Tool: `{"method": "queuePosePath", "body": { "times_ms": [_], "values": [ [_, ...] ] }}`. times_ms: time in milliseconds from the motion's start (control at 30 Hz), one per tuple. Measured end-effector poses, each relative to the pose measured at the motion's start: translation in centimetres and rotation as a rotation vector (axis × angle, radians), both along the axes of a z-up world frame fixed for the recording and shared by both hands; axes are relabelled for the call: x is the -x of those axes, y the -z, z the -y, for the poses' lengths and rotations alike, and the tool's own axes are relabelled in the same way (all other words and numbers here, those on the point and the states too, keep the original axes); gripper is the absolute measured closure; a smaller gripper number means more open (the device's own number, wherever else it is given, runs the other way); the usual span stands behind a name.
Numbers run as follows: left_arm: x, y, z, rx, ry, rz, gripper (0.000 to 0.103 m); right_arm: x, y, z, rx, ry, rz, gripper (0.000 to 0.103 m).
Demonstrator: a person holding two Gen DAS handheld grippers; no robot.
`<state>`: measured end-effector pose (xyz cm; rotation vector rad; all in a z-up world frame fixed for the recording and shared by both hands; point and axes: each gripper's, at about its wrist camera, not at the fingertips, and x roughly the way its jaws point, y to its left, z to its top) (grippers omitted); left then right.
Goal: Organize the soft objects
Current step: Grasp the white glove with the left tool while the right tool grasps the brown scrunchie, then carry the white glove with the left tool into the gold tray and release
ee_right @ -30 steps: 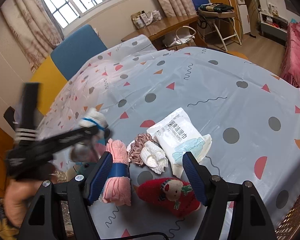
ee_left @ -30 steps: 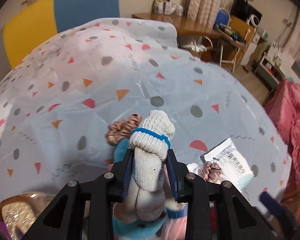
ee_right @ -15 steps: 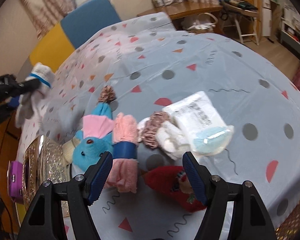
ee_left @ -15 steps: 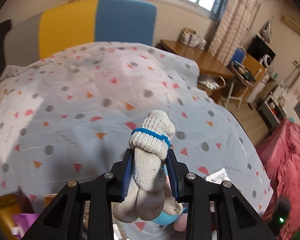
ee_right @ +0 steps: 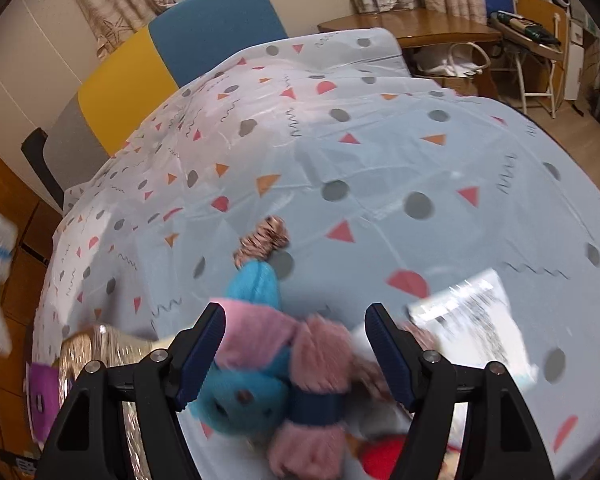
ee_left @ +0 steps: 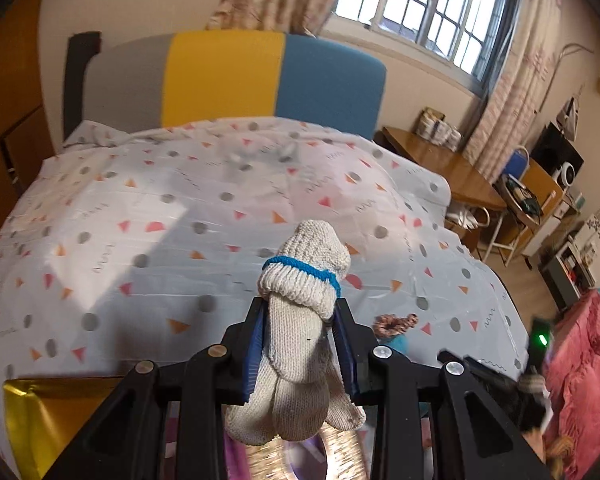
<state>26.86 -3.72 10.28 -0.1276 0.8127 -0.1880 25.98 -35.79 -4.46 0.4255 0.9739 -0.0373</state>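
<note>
Bedroom setting: round table (ee_right: pixel 380 152) under a pale blue cloth with triangles and dots, window (ee_left: pixel 432 12) and a grey-yellow-blue chair back (ee_left: pixel 236 80) behind it. Left gripper (ee_left: pixel 300 352) is held up above the table's near edge, its blue-padded fingers (ee_left: pixel 256 348) clamped on a rolled grey knit glove bundle (ee_left: pixel 300 320) with a blue band, cuff end pointing forward, loose fingers hanging below. Gold box (ee_left: pixel 48 412) sits below, at lower left. Right gripper (ee_right: pixel 296 344) hangs over the pile with jaws wide apart, gripping nothing. Between its fingers lie a blue plush toy (ee_right: pixel 248 388) and a pink rolled towel (ee_right: pixel 320 392) with a dark band, touching each other. Brown scrunchie (ee_right: pixel 262 240) lies just beyond the plush. White wipes packet (ee_right: pixel 472 320) to the right, blurred. Red plush (ee_right: pixel 380 456) at bottom edge.
</note>
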Motion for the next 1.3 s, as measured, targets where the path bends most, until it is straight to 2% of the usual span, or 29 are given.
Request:
{"method": "queuePosePath", "body": {
  "times_ms": [200, 367, 567, 667, 700, 733, 833, 967, 1100, 1167, 1233, 1300],
  "values": [
    [3.4, -1.0, -6.1, 0.004, -0.059, 0.040, 0.070, -5.0, 1.9, -1.0, -0.020, -0.004, -0.041, 0.029],
    [6.6, -1.0, -11.9, 0.016, -0.139, 0.060, 0.069, -8.3, 4.2, -1.3, -0.021, 0.028, -0.113, 0.029],
    [10.5, 1.5, -18.6, 0.020, -0.270, 0.026, 0.069, -10.5, 6.4, -2.0, -0.021, 0.032, -0.173, 0.030],
    [12.4, 4.4, -21.7, 0.028, -0.340, -0.019, 0.069, -11.1, 6.6, -3.2, 0.009, -0.008, -0.172, 0.049],
    [12.7, 5.7, -22.7, 0.027, -0.368, -0.048, 0.069, -11.3, 6.5, -3.7, 0.039, -0.028, -0.170, 0.066],
    [12.8, 7.2, -23.7, 0.033, -0.395, -0.082, 0.069, -11.5, 6.5, -4.1, 0.055, -0.043, -0.172, 0.078],
    [12.4, 11.2, -25.2, 0.057, -0.430, -0.166, 0.069, -11.6, 6.2, -5.3, 0.119, -0.083, -0.169, 0.085],
    [10.6, 15.2, -25.4, 0.047, -0.453, -0.237, 0.068, -11.0, 4.6, -6.4, 0.171, -0.129, -0.127, 0.088],
    [9.8, 16.8, -25.0, 0.049, -0.477, -0.259, 0.057, -10.2, 2.9, -7.0, 0.176, -0.148, -0.087, 0.088],
    [10.1, 16.0, -24.4, 0.031, -0.485, -0.223, 0.035, -9.8, 2.2, -7.1, 0.176, -0.152, -0.073, 0.088],
    [10.5, 15.1, -24.1, 0.005, -0.495, -0.183, 0.024, -9.3, 1.7, -7.2, 0.171, -0.153, -0.064, 0.088],
    [11.5, 13.9, -23.3, -0.031, -0.489, -0.137, 0.024, -8.8, 1.3, -7.2, 0.163, -0.151, -0.060, 0.088]
  ]
}}
